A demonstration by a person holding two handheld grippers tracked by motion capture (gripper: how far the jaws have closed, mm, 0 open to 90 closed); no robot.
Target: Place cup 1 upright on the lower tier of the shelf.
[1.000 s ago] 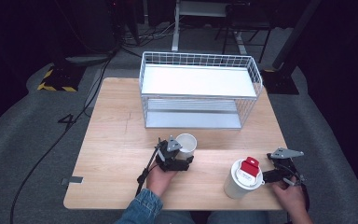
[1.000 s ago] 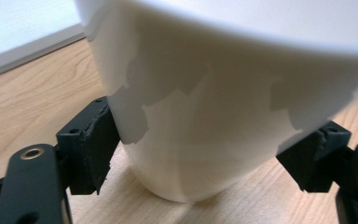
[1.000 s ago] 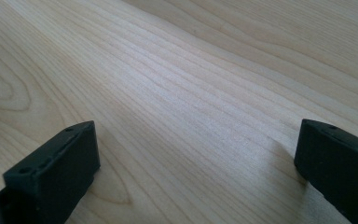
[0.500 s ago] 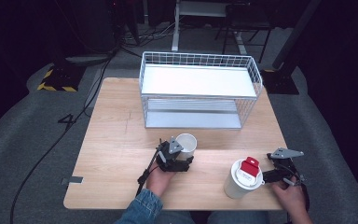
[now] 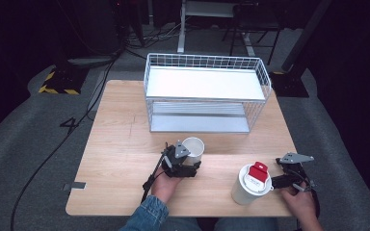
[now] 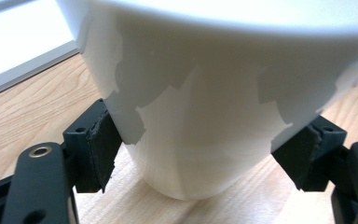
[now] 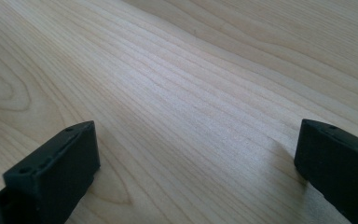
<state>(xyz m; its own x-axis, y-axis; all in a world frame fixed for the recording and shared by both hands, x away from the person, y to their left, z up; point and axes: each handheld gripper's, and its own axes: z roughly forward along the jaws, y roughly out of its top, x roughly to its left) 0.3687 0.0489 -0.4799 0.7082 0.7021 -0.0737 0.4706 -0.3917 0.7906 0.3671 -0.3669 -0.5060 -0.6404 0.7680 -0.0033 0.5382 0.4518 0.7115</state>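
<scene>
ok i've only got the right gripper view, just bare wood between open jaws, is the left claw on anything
observer: Yes, the left claw is shut on a white cup, with a pad pressed against each side.
operator: where's that cup sitting
observer: Upright on the table, in front of the wire rack.
operator: anything near my right claw
observer: A white tumbler with a red-capped lid stands close beside the right claw, on the side towards the other hand. I can't tell whether they touch.
</scene>
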